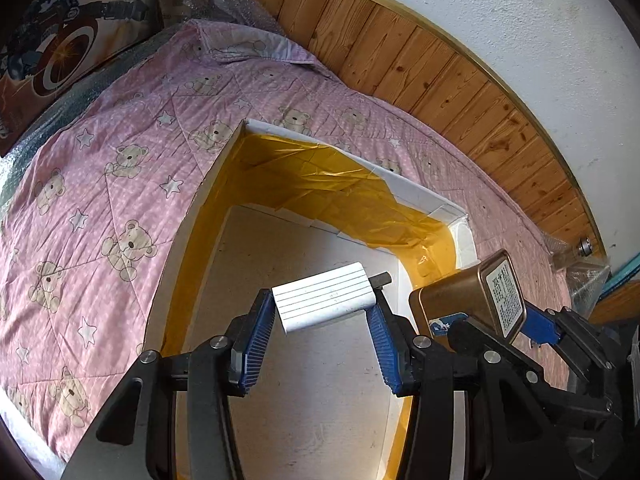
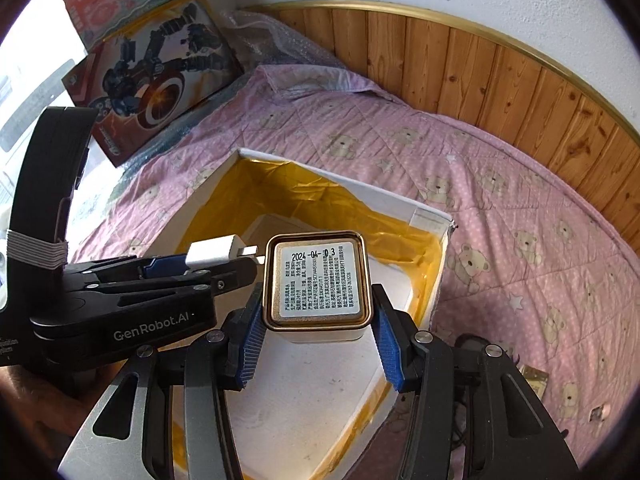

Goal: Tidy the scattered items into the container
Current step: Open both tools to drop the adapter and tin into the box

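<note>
The left gripper (image 1: 325, 322) clamped a white ribbed charger block (image 1: 326, 296) between its blue pads, above the gold-lined white box (image 1: 304, 176). At its 3 o'clock, the right gripper (image 2: 318, 344) gripped a bronze tin (image 2: 318, 286), label facing the camera, over the same box on the pink bear-print quilt (image 2: 500, 208).

I am holding a ribbed white plastic charger block (image 1: 325, 297) between my left gripper (image 1: 325, 322) fingers, over the open white cardboard box with gold foil lining (image 1: 224, 168). At its three o'clock, my right gripper (image 2: 318, 330) is holding a square bronze metal tin (image 2: 318, 280) above the same box, which is sitting on the pink bear-print quilt (image 1: 100, 152).
</note>
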`<action>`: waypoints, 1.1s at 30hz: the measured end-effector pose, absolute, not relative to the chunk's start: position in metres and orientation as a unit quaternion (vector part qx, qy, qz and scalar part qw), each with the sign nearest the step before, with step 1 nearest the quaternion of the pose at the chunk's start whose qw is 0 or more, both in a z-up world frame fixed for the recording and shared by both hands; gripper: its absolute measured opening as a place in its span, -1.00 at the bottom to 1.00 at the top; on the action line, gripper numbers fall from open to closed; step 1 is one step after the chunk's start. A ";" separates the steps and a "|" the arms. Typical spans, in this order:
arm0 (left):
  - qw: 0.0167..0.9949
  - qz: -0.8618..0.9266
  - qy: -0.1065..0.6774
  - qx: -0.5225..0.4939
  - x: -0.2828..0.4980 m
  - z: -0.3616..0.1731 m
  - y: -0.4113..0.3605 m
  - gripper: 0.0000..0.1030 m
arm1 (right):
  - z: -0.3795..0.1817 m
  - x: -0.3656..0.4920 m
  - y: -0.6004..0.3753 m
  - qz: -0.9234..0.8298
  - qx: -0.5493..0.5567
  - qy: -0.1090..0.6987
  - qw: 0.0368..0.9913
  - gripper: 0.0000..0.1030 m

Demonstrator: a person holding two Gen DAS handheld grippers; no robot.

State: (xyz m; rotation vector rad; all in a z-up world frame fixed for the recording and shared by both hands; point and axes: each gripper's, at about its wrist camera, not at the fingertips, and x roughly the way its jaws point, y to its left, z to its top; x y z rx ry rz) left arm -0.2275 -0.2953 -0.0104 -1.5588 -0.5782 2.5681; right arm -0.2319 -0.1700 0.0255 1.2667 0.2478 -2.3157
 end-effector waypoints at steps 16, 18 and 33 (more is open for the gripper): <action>-0.010 0.817 -0.180 -0.548 -0.280 -0.048 -0.297 -0.03 | -0.008 -0.273 -0.193 -0.838 0.480 0.143 0.218 0.03; -0.011 0.816 -0.177 -0.550 -0.280 -0.047 -0.295 -0.03 | -0.007 -0.272 -0.187 -0.839 0.484 0.122 0.217 0.05; 0.000 0.841 -0.175 -0.513 -0.203 0.001 -0.295 0.10 | 0.030 -0.181 -0.139 -0.849 0.477 0.000 0.228 0.06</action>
